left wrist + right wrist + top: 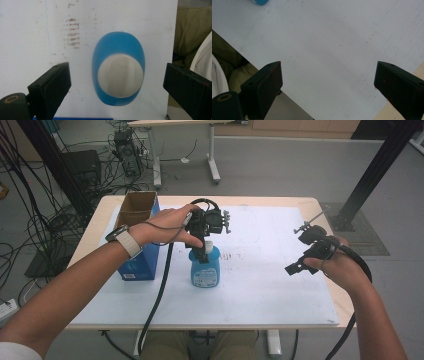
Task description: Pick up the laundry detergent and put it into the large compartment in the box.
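Observation:
A blue bottle (pixel 205 268) with a white cap stands upright near the middle of the white sheet (pixel 260 285). My left gripper (pixel 202 251) hangs straight above it, pointing down. In the left gripper view the bottle (pixel 118 75) is seen from above, its white cap centred between the two black jaws, which stand wide apart and touch nothing. My right gripper (pixel 300 265) is held over the right side of the sheet, away from the bottle. Its jaws are spread wide over bare sheet (pixel 332 50) in the right gripper view.
An open cardboard and blue box (pixel 137 235) stands at the left of the table, under my left forearm. The table's front edge and the person's lap lie close below. A corner of the bottle (pixel 259 2) peeks in at the top left of the right gripper view.

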Demonstrator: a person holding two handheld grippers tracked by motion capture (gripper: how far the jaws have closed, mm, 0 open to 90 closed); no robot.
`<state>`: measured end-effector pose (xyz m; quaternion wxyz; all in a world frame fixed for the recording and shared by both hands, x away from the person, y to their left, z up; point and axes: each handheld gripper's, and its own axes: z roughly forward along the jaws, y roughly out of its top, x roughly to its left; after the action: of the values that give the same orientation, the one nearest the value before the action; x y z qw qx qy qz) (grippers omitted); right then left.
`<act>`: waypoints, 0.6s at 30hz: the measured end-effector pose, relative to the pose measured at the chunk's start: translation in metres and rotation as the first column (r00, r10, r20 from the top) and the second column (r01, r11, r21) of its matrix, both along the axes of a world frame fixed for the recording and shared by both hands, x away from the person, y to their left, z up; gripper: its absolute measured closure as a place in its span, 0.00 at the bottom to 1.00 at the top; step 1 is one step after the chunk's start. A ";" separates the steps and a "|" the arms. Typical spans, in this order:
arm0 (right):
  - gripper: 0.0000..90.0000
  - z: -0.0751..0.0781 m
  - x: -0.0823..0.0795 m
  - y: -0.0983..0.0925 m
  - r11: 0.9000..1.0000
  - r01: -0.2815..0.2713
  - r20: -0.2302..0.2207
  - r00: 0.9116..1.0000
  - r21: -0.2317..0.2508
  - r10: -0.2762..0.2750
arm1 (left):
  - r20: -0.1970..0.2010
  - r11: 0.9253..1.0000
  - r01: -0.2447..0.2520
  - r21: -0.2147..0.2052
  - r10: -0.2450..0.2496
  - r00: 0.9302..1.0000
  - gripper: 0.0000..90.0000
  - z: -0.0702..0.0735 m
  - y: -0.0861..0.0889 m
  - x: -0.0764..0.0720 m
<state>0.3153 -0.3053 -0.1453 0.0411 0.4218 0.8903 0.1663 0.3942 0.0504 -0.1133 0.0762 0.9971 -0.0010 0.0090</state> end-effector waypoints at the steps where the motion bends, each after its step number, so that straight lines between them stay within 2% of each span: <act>1: 0.09 0.000 0.000 0.000 1.000 -0.001 0.000 1.000 0.000 0.001 | -0.002 1.000 -0.002 -0.002 0.002 1.000 0.09 0.000 0.000 0.000; 18: 0.09 -0.002 0.000 -0.001 1.000 -0.001 -0.003 1.000 0.005 0.001 | 0.005 1.000 0.002 0.012 -0.002 1.000 0.10 -0.006 -0.004 -0.001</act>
<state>0.3153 -0.3064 -0.1475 0.0387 0.4217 0.8902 0.1679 0.3935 0.0464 -0.1195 0.0700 0.9975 -0.0021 0.0117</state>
